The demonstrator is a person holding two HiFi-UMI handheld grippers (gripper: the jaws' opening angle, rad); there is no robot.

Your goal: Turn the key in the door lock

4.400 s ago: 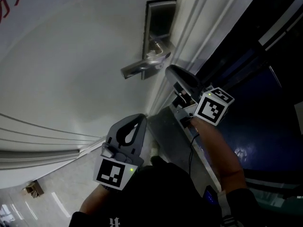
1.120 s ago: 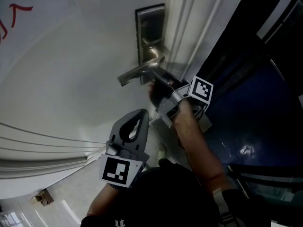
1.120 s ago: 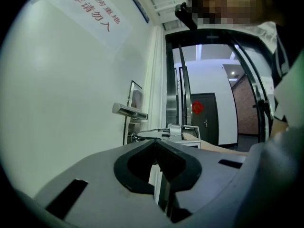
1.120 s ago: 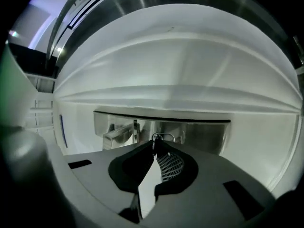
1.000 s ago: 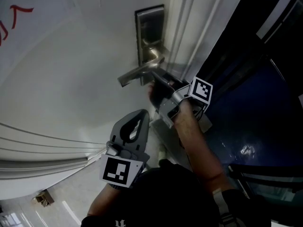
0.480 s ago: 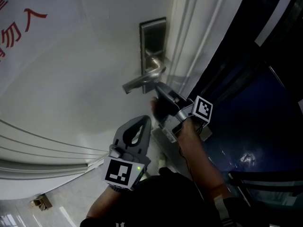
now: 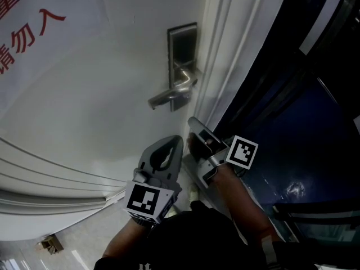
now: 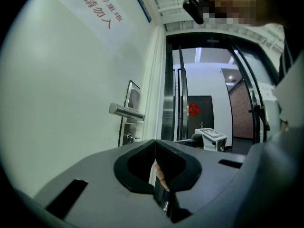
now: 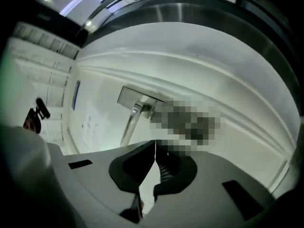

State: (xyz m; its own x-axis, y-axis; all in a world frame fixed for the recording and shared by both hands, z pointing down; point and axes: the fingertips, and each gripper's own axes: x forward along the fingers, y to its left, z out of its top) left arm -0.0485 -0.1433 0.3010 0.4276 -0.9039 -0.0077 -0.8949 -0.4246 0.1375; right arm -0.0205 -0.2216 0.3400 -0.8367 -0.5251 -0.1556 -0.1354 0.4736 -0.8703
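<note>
A steel lock plate (image 7: 183, 52) with a lever handle (image 7: 167, 96) is set in the white door (image 7: 84, 106). In the left gripper view the handle (image 8: 126, 111) sticks out from the plate, and below it a small key (image 8: 129, 137) sits in the lock cylinder. My right gripper (image 7: 192, 122) is shut and holds nothing. It hangs below the handle, apart from the lock. In the right gripper view my right gripper (image 9: 155, 144) points up at the handle (image 9: 132, 122). My left gripper (image 7: 174, 140) is also shut and empty, lower on the door's face.
The door frame (image 7: 225, 49) runs along the right of the lock. Beyond it are dark glass panels (image 7: 304, 94). Red lettering (image 7: 34, 32) marks the door at upper left. Through the opening, the left gripper view shows a hallway with a dark door (image 8: 199, 110).
My right gripper has drawn back and down from the lock under the handle, where it was a second ago. The left gripper has barely moved.
</note>
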